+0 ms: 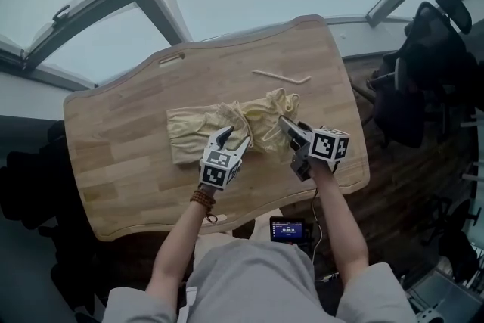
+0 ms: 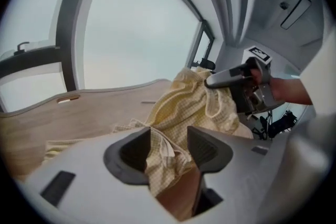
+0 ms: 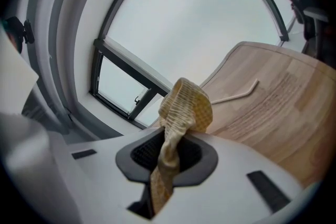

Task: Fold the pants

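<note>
1. pants (image 1: 195, 134) lie bunched at mid-table (image 1: 113, 163), not flat.
2. right gripper (image 3: 167, 152) is clamped on a wad of the cloth; left gripper (image 2: 168, 147) has jaws wide, cloth loose between them, no grip.
3. Risk: a pull w/ only one side held likely drags the heap toward the table's near edge and skews the fold.

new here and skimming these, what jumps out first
The pale yellow pants lie bunched in the middle of the wooden table. The right gripper is clamped on a raised fold at their right end, while the left gripper stands open with cloth loose between its jaws.
</note>
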Demonstrator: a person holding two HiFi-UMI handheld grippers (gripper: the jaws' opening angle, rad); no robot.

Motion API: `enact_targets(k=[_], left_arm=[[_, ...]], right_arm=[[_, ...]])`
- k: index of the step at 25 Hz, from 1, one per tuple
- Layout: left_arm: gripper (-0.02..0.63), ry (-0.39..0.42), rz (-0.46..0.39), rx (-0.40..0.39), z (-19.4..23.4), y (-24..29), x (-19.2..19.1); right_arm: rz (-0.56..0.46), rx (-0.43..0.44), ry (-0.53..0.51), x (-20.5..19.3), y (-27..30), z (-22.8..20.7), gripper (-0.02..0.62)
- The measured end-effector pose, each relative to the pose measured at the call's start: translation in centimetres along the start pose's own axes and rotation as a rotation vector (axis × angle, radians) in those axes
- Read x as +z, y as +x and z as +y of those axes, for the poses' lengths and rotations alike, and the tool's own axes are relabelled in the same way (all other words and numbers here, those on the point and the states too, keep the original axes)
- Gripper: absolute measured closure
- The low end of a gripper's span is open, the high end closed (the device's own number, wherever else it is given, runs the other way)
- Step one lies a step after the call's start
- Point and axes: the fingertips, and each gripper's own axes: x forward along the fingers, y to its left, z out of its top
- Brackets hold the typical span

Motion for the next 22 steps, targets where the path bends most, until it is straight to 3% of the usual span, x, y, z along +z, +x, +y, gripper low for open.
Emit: enact_targets(k=[4, 9, 14, 18, 19, 20, 21, 22], left_arm=[[0.383, -0.038, -0.096, 0.049, 2.1, -5.1, 0.2], [0.385, -0.137, -0.163, 0.213, 10.0, -14.7, -2.2], [0.385, -0.226, -0.207, 0.33, 16.8, -23.0, -6.3], [0.385, -0.252, -0.229, 0.324, 19.2, -26.2, -9.1], [0.385, -0.247, -0.239, 0.31, 19.4, -26.4, -9.4], [0.385, -0.235, -0.252, 0.294, 19.4, -26.3, -9.5], [0.385, -0.217, -0.272, 0.278, 19.3, -26.2, -9.4], [0.385, -0.195, -0.296, 0.263, 19.1, -26.1, -9.2]], right_arm=[[0.042, 0.05, 0.006, -0.5, 2.0, 2.5, 0.561], [0.159, 0.083, -0.02, -5.9, 9.3, 9.4, 0.561], [0.273, -0.002, -0.068, -13.3, 19.6, 12.2, 0.56], [0.325, -0.119, -0.155, -17.4, 25.2, 12.2, 0.549], [0.349, -0.149, -0.214, -18.4, 26.1, 12.0, 0.527], [0.386, -0.173, -0.29, -19.5, 26.9, 11.9, 0.463], [0.428, -0.19, -0.387, -20.6, 27.5, 11.9, 0.35], [0.454, -0.2, -0.501, -21.4, 27.8, 12.2, 0.326]])
